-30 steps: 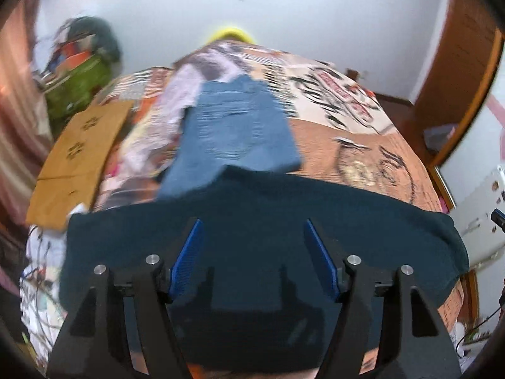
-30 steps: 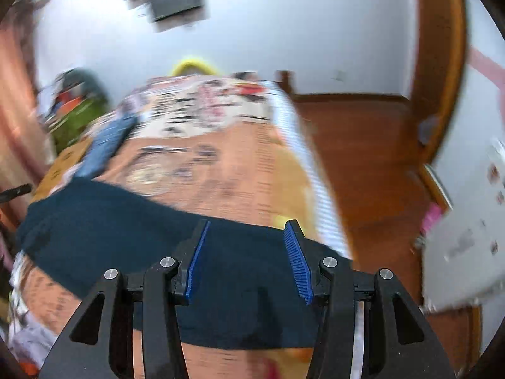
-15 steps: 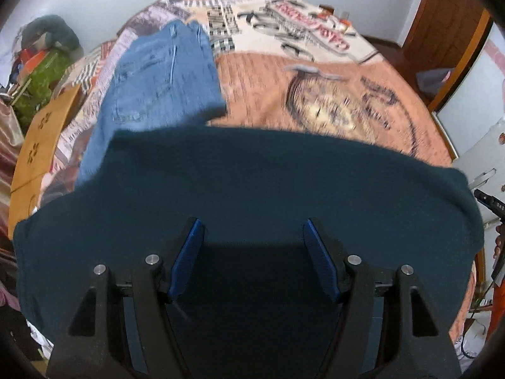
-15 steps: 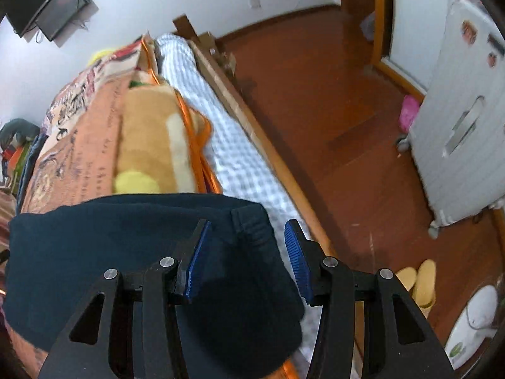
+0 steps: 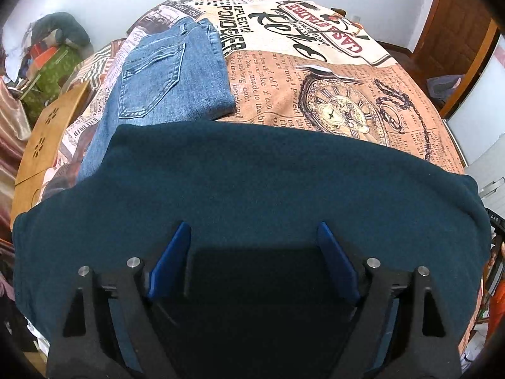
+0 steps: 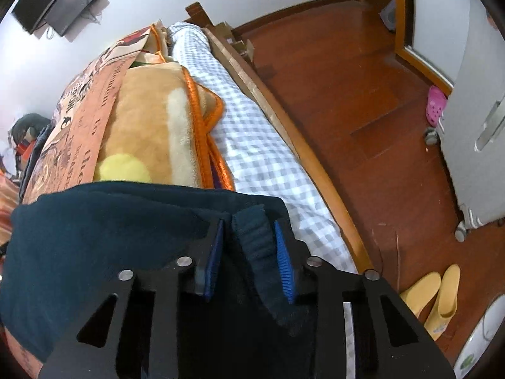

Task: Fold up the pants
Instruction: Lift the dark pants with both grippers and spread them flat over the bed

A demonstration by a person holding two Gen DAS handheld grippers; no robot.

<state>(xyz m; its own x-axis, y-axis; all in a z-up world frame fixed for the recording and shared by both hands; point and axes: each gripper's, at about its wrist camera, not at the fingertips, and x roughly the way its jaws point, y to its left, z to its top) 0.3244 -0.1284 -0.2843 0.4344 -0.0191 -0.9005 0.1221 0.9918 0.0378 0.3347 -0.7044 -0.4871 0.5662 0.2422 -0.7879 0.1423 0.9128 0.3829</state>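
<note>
Left wrist view looks down on the dark teal pants (image 5: 268, 189), spread flat and smooth across the near edge of the bed, with the left gripper (image 5: 252, 259) over them, its jaws wide and opening, pads clear of the cloth. At the right gripper (image 6: 249, 249) the jaws are narrowing around a raised ribbed fold at the pants' end, though pad contact is unclear. Farther off, folded blue jeans (image 5: 167, 75) lie on the newspaper-print bedspread (image 5: 331, 94), a checked sheet (image 6: 252, 145) edges the wooden floor (image 6: 363, 110), and yellow slippers (image 6: 435, 293) sit beside the bed.
</note>
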